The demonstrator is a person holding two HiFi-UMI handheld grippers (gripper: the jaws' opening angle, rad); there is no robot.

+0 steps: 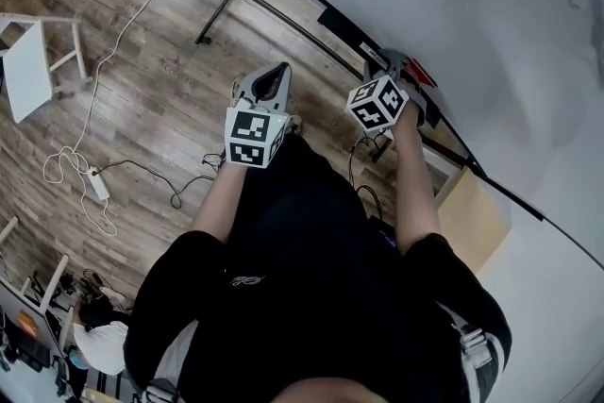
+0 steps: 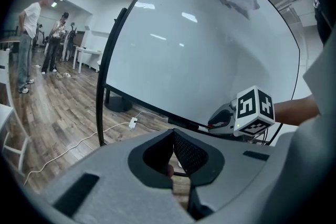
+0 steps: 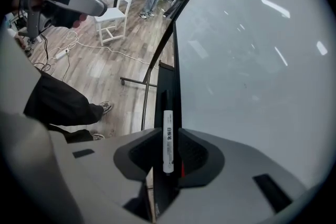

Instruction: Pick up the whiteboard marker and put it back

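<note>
- The left gripper [image 2: 172, 136] hangs out at 9 o'clock from the other one, over the wood floor [image 1: 142, 99]. Its fingers are pressed together with nothing in them. It is far from the job, so I think it can only cause trouble if it swings in and bumps things.
- The whiteboard marker [image 3: 168, 123] lies along the black tray [image 3: 167, 81], with its dark cap pointing to 12 o'clock. It is round and smooth. A small push could roll it off the tray and onto the floor.
- The right gripper [image 3: 168, 145] has its fingers spread, one on each side of the marker. A thin gap shows on the 3 o'clock side, so it is not pinching. If the fingers close crooked, the marker may pop out.
- A little red thing [image 3: 182, 169] sits just beside the marker at 5 o'clock. I cannot tell what it is. It could get pinched too.
- The whiteboard [image 3: 252, 60] stands close at 3 o'clock. That finger might scrape it.
</note>
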